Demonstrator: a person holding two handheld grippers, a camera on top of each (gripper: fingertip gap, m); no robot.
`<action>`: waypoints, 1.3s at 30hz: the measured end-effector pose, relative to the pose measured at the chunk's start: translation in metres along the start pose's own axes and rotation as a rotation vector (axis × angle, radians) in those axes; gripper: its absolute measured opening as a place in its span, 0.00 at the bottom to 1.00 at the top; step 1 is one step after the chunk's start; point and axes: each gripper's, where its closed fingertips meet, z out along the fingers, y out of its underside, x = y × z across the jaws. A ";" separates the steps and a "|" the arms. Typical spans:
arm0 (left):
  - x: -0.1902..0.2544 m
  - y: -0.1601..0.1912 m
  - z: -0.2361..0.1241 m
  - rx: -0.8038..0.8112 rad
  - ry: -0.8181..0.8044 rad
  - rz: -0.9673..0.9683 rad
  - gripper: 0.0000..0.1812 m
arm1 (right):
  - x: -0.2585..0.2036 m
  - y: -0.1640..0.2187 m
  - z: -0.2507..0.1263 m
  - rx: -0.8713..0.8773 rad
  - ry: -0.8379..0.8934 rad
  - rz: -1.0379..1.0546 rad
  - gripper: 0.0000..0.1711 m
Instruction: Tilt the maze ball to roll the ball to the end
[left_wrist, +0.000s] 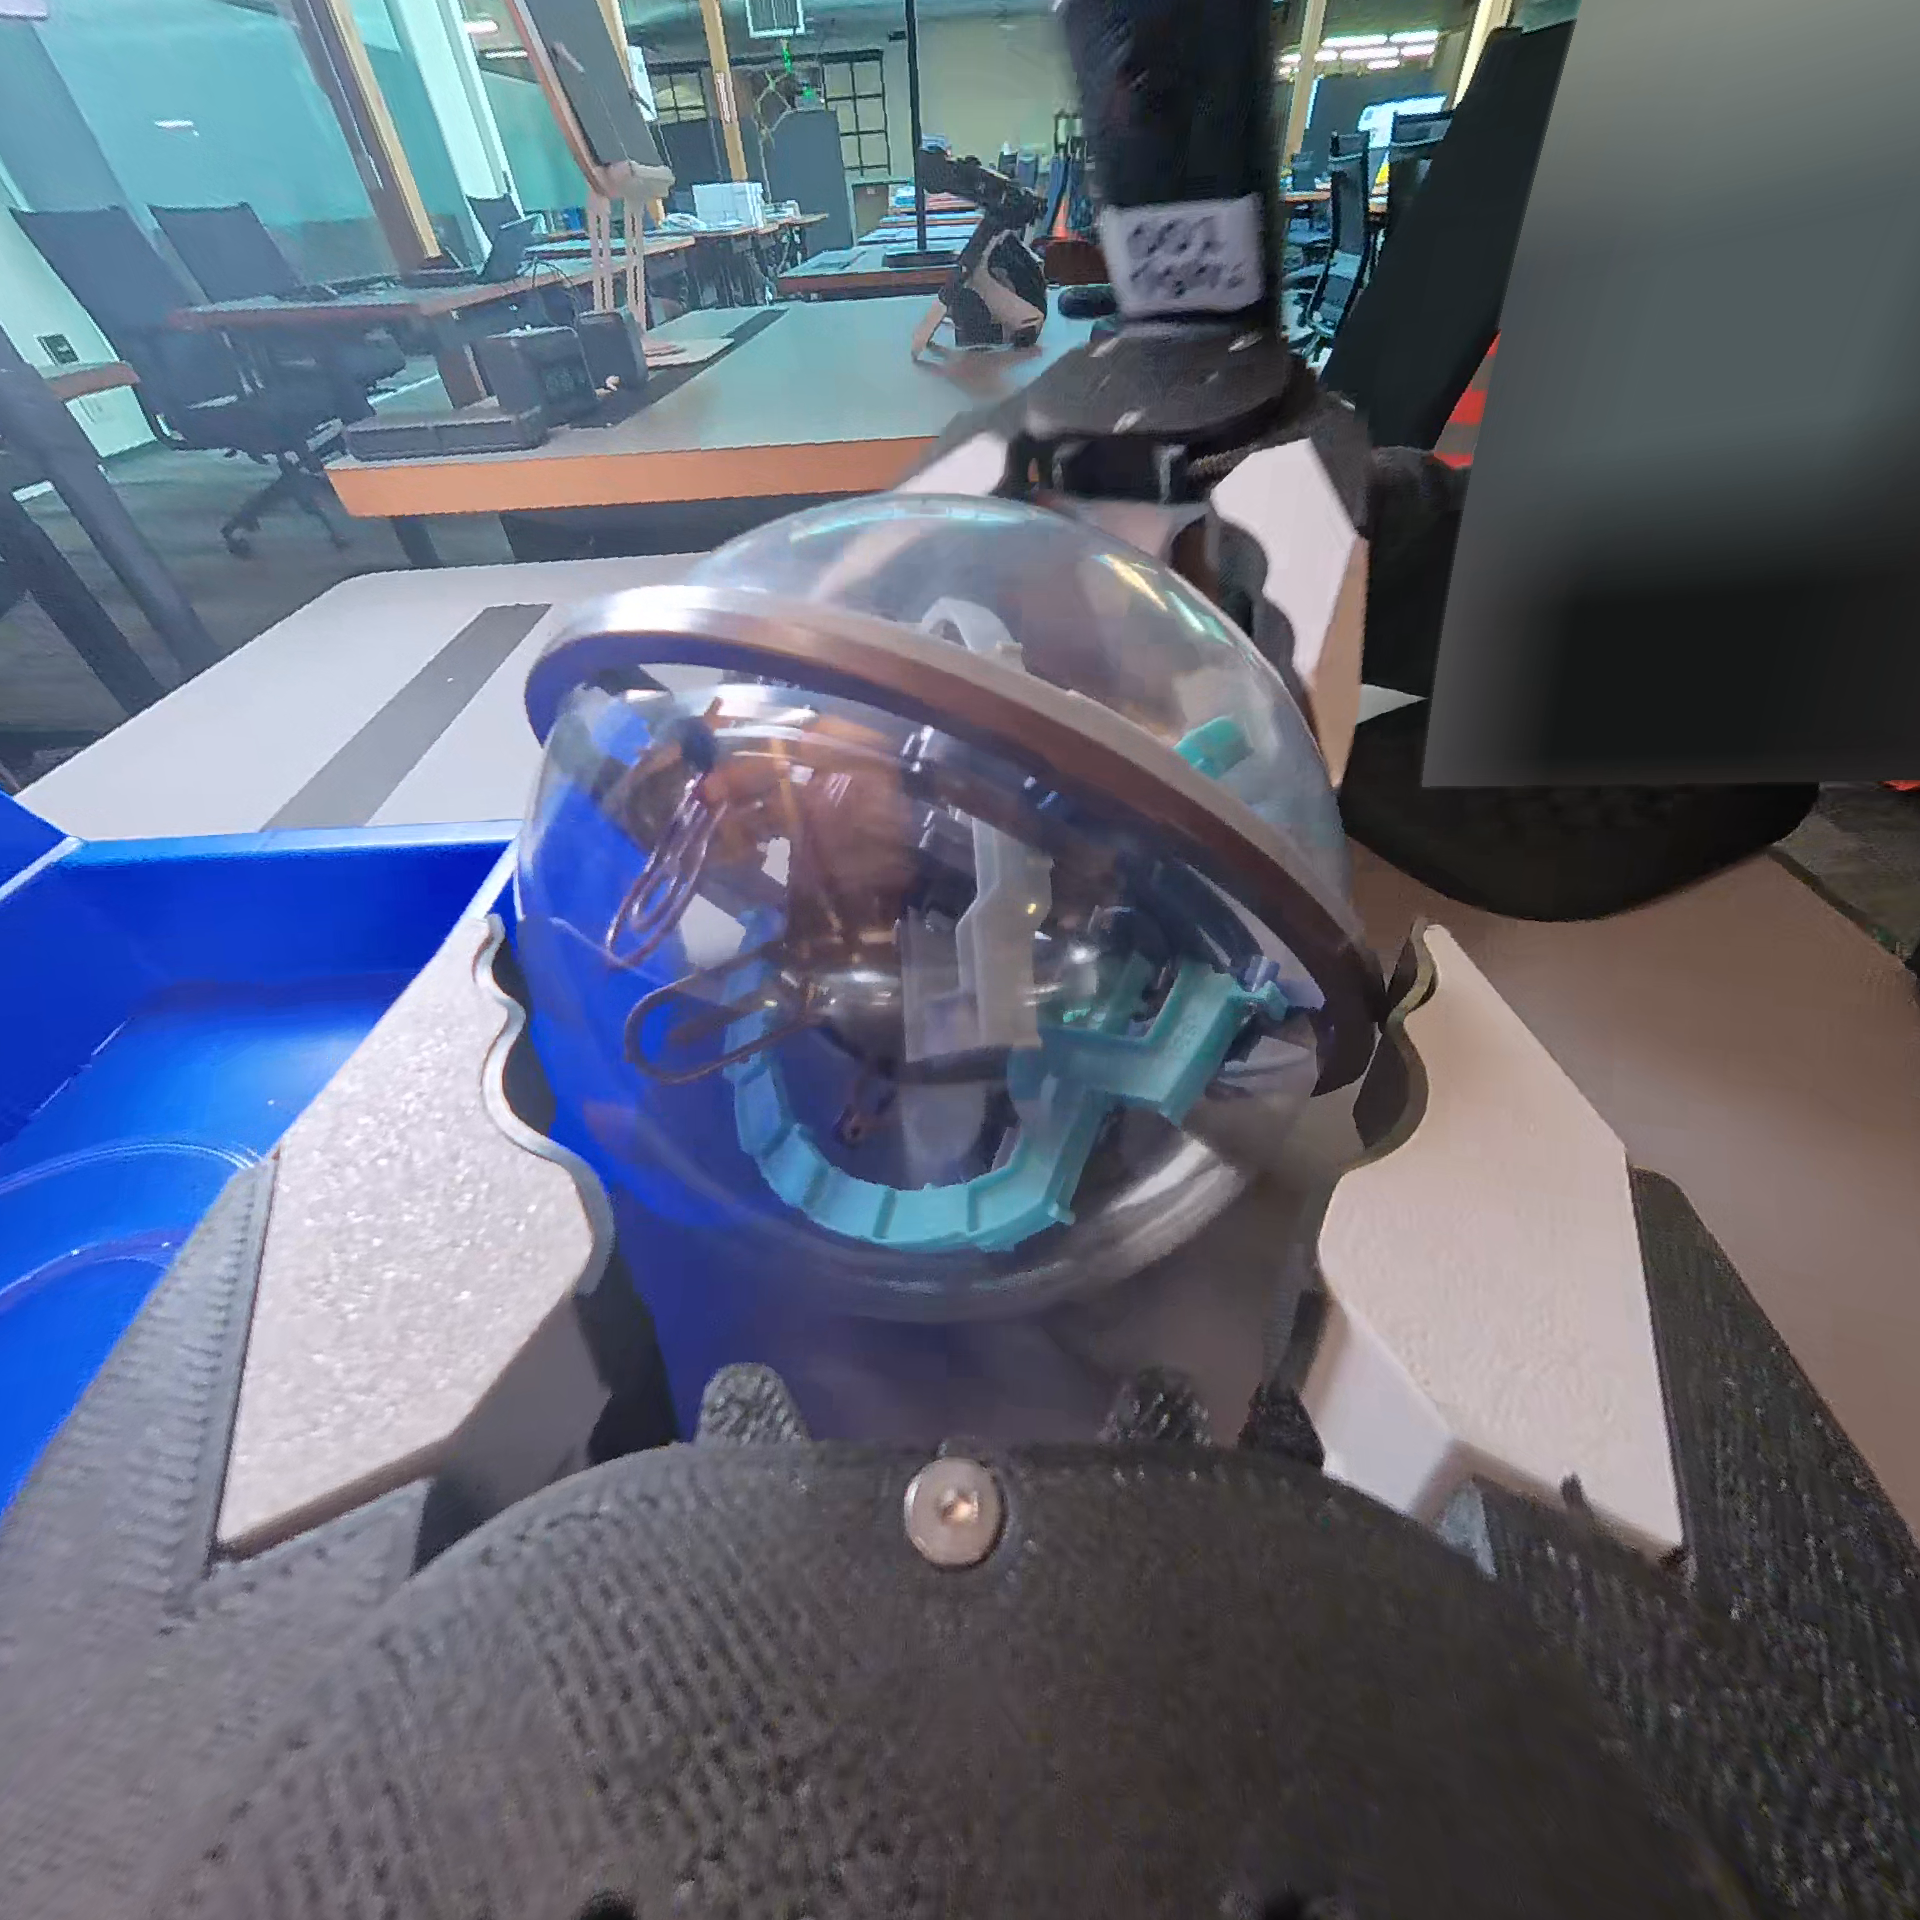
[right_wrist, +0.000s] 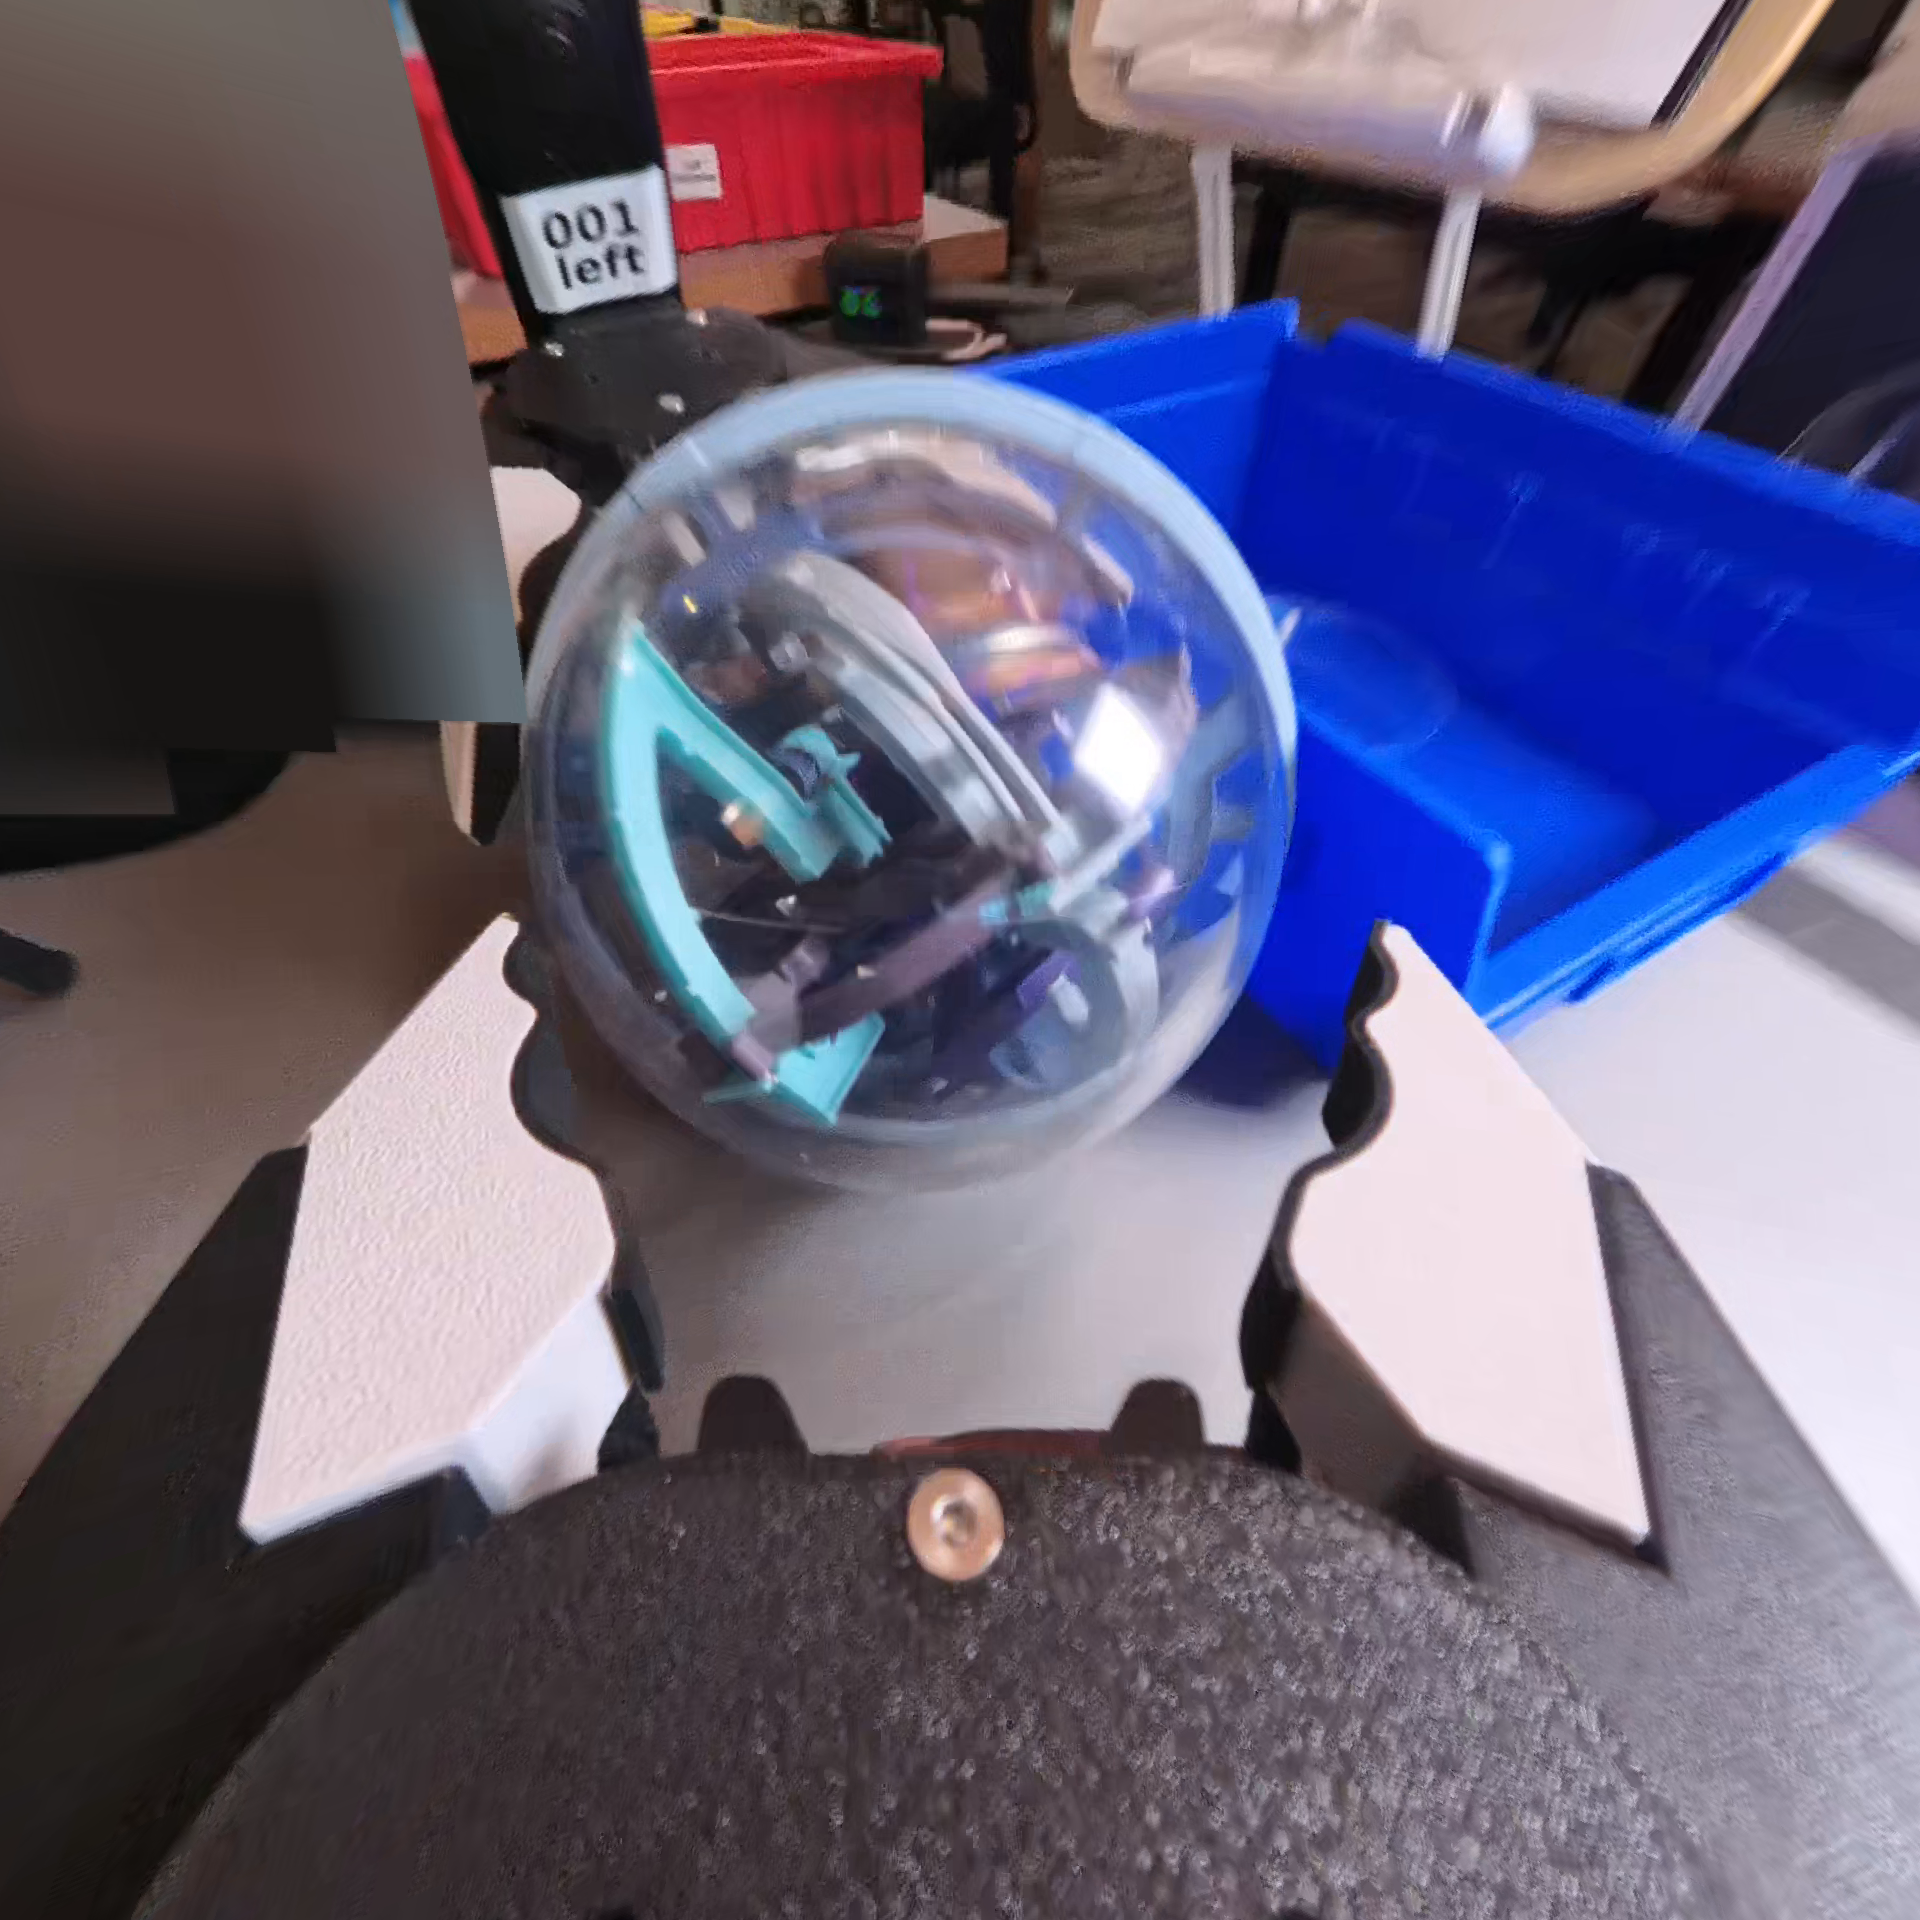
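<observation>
Clear hard-plastic maze ball (left_wrist: 935, 914) with teal inner tracks: sitting mid-frame in both views, clamped between the left gripper (left_wrist: 945, 997) jaws beside the blue plastic bin (right_wrist: 1558, 623). Right gripper (right_wrist: 940, 997) jaws standing released, ball ahead of them above the pale counter (right_wrist: 1714, 1091). Handling as light, rigid and slippery; the equator rim is offering the best hold.

black textured tool (left_wrist: 951, 1039), white fingers (left_wrist: 405, 1195), silver screw (left_wrist: 953, 1509)
</observation>
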 end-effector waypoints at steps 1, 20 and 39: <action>0.000 0.000 0.001 0.001 0.001 -0.008 0.86 | -0.002 -0.009 -0.003 0.007 0.046 -0.075 0.85; 0.006 0.022 0.004 -0.046 0.014 0.066 0.81 | -0.013 0.003 0.008 0.115 -0.114 0.018 0.88; -0.002 0.013 0.018 -0.021 -0.045 -0.008 0.80 | -0.003 0.020 0.000 -0.012 0.167 -0.229 0.92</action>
